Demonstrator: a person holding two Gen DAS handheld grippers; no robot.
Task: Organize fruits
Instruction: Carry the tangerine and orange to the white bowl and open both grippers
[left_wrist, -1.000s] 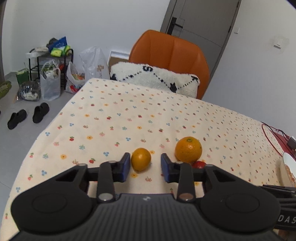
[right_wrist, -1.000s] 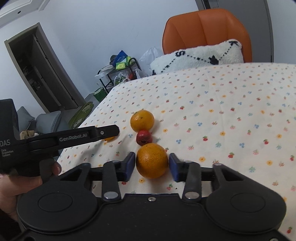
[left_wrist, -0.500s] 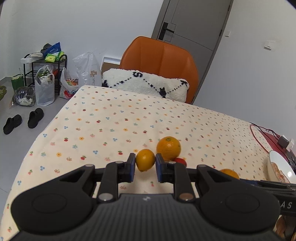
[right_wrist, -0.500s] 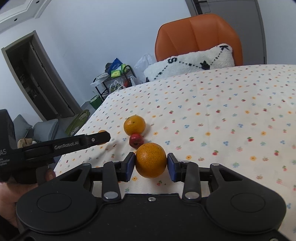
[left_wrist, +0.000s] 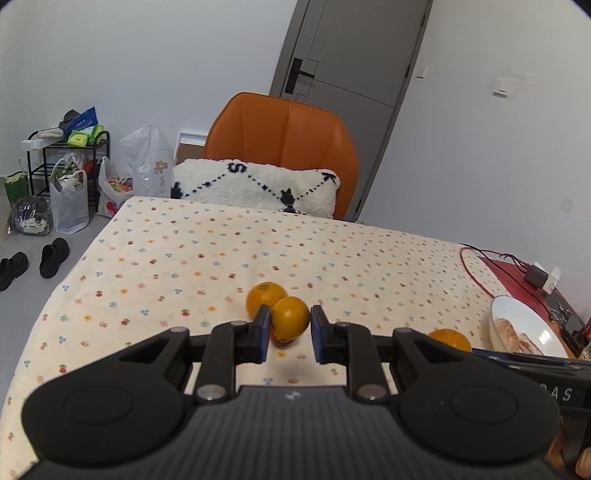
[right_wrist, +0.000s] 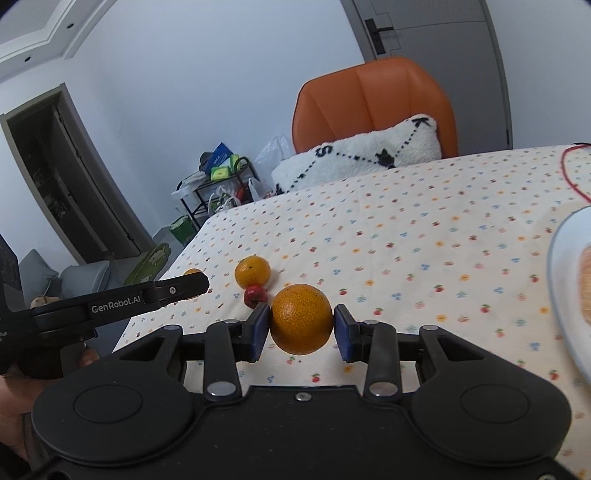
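My left gripper (left_wrist: 288, 334) is shut on a small orange (left_wrist: 290, 318) and holds it above the floral tablecloth (left_wrist: 332, 258). Behind it on the cloth lies a larger orange (left_wrist: 263, 295), with a small red fruit (left_wrist: 280, 339) mostly hidden below the held one. My right gripper (right_wrist: 301, 332) is shut on a big orange (right_wrist: 301, 319), lifted off the cloth. The right wrist view shows the larger orange (right_wrist: 252, 272), the red fruit (right_wrist: 255, 295) and the left gripper (right_wrist: 177, 290) from the side. The big orange (left_wrist: 448, 339) also shows in the left wrist view.
A white plate (left_wrist: 517, 325) with food sits at the table's right edge, also in the right wrist view (right_wrist: 565, 288). Red cables and a charger (left_wrist: 535, 273) lie beyond it. An orange chair (left_wrist: 280, 129) with a white cushion (left_wrist: 255, 186) stands at the far side.
My left gripper closed on the small orange and lifted it to the right, over the red fruit. My right gripper lifted the big orange and moved right toward the plate.
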